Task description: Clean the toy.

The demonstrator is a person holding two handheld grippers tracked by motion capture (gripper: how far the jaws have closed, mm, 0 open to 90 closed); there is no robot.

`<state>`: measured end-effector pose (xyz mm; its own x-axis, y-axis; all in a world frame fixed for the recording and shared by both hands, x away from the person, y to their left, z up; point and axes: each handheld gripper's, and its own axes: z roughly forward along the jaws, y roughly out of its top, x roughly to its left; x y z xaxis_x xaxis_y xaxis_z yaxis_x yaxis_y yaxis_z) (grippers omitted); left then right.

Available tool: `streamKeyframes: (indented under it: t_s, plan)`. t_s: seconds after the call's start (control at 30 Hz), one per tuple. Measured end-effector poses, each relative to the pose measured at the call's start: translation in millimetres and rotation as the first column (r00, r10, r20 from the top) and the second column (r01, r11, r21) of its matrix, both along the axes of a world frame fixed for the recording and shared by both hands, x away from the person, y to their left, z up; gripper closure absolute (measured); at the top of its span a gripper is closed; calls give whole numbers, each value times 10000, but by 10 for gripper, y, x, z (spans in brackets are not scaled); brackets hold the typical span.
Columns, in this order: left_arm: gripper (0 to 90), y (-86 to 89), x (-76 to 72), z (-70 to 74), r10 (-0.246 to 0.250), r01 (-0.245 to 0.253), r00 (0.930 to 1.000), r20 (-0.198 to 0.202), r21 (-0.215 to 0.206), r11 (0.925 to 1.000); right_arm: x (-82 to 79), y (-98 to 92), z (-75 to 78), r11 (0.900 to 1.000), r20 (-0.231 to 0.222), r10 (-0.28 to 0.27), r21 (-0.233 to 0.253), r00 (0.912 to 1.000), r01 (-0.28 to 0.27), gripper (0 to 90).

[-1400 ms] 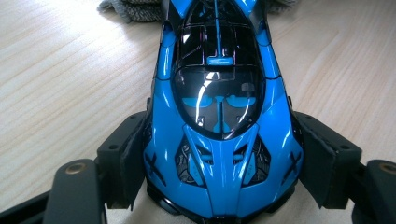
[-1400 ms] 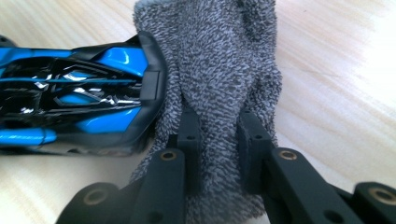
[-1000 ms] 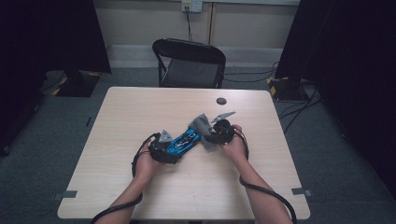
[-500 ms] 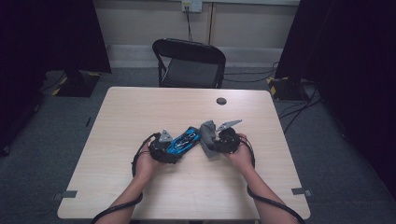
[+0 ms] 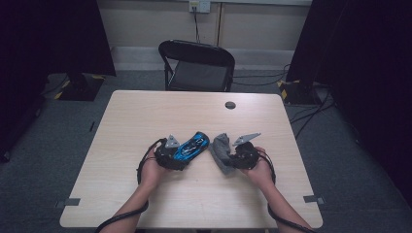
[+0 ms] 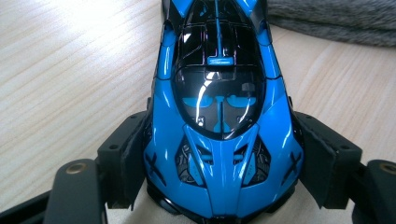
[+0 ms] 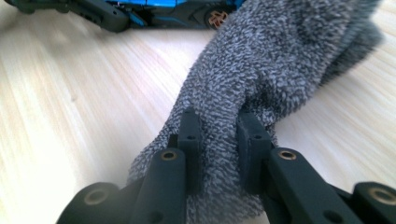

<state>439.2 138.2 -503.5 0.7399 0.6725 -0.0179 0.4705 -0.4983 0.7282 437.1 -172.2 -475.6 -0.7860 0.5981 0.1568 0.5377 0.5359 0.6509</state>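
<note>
Left gripper (image 5: pixel 171 154) jaws clamped on the car (image 6: pixel 219 116), right gripper (image 5: pixel 241 154) jaws pinching the cloth (image 7: pixel 261 88); both sit mid-desk (image 5: pixel 145 116), cloth just beside the car but apart. Looks like wiping isn't finished, cloth needs to get back on the bodywork. Far side: small black disc (image 5: pixel 230 105), chair (image 5: pixel 197 65) beyond, nothing blocking.

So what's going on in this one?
A person at a wooden table works with a pair of tongs in each hand. The left tongs are clamped on the sides of a blue toy car. The right tongs pinch a fold of a grey fuzzy cloth. Car and cloth lie side by side with a small gap between them, as if for wiping the car.
</note>
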Motion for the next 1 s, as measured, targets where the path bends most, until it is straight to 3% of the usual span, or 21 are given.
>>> streamKeyframes:
  t_s: [0.3,0.53,1.0]
  plan:
    - [260,1,-5,-6,27,-27,10000,28,-65,10000,-43,-209,142,9978,271,-596,311,9979,588,746]
    - [259,7,-6,-10,5,-4,10000,73,-81,10000,130,-313,273,9888,569,-1415,561,9883,1383,745]
    - [259,8,-10,-14,18,-17,10000,71,-145,9999,640,-33,242,9818,735,-1894,259,9791,1880,744]
